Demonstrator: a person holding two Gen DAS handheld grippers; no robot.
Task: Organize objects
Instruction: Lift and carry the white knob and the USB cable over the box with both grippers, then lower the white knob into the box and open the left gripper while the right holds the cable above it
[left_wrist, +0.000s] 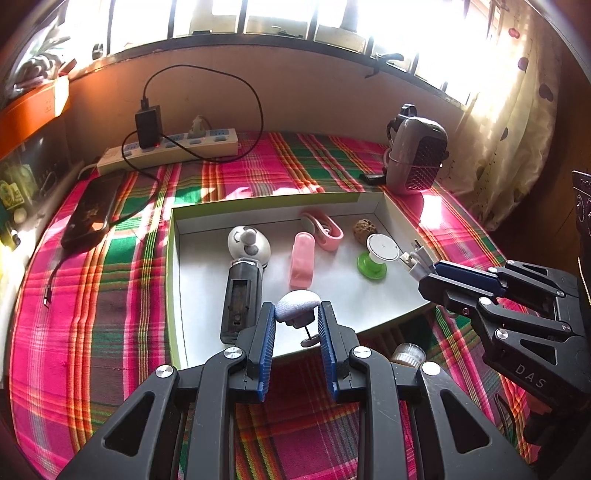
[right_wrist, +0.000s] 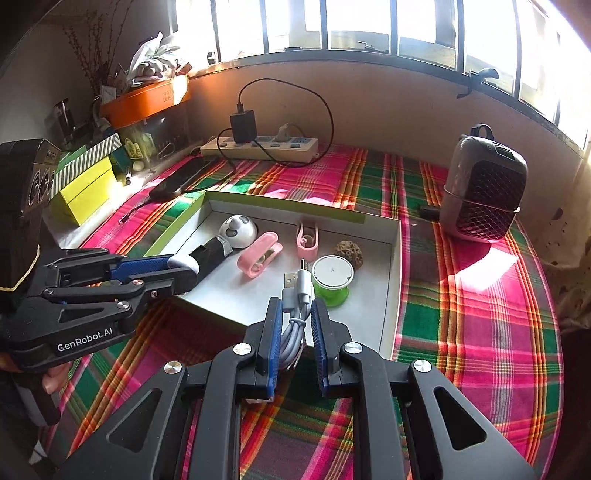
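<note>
Plaid woven cloth (left_wrist: 92, 314) underlies both: left gripper (left_wrist: 297, 314) jaws pinch a domed pin (left_wrist: 298, 305); right gripper (right_wrist: 297, 314) jaws clench coiled cable (right_wrist: 295, 314).

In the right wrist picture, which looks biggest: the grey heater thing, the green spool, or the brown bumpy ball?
1. Grey heater
2. Green spool
3. Brown bumpy ball

The ball is partly hidden behind the spool.

Inside the shallow box (right_wrist: 393, 266), bare floor lies open along the near edge. The panda fan (left_wrist: 242, 277), pink clips (left_wrist: 303, 264) and green spool (left_wrist: 371, 262) crowd its middle and back.
</note>
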